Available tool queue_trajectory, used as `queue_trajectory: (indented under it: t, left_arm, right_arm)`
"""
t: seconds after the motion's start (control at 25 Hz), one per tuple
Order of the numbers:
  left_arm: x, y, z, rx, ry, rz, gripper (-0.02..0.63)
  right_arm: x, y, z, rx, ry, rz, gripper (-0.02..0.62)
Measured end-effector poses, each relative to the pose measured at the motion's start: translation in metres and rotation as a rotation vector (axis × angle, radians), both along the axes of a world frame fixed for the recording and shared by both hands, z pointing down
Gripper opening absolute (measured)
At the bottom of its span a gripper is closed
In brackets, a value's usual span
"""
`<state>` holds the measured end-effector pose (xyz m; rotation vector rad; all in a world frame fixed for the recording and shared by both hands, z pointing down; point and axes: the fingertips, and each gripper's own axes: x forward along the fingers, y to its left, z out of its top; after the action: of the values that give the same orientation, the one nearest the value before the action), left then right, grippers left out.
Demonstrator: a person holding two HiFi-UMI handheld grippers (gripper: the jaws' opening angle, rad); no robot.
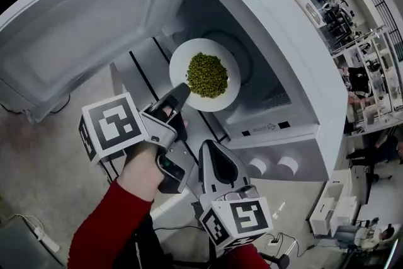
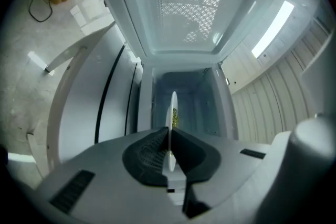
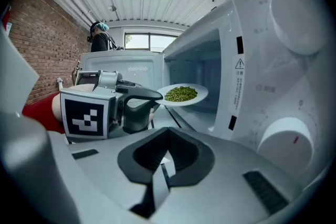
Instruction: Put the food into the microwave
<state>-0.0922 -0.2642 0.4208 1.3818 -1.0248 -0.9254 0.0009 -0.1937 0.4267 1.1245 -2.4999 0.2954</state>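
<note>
Overhead, in the head view, the microwave (image 1: 286, 34) was seen with its door (image 1: 82, 16) swung wide to the left. A white plate (image 1: 182, 60) heaped with green food (image 1: 208, 74) was held in the opening, partly over the turntable (image 1: 242, 50). The left gripper (image 1: 181, 92) was clamped on the plate's near rim, and the right gripper (image 1: 213, 151) was kept low and just beside it, touching nothing. In the left gripper view, the jaws were seen pressed together on the thin edge of the plate (image 2: 172, 107), which was presented edge-on with the food (image 2: 175, 119) on one face and the cavity straight ahead. In the right gripper view, the right gripper (image 3: 165, 159) was shown with its jaws together and nothing between them. Beyond it the plate (image 3: 202, 93) was seen roughly level at the mouth of the microwave (image 3: 252, 60), clear of the cavity floor. The step in hand was judged to be the insertion itself, about midway. The next move would call for the plate to be carried further in, kept level, set down on the turntable, and only then released. After that the door would need to be shut.
</note>
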Motion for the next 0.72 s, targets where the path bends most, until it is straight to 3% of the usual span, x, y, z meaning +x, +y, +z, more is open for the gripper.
queue_trajectory:
  t: [0.72]
  left_arm:
    - [0.005,-0.062,0.0,-0.014,-0.057,0.031,0.021]
  right_arm:
    - [-0.02,-0.039,0.011,-0.106,0.052,-0.013,0.014]
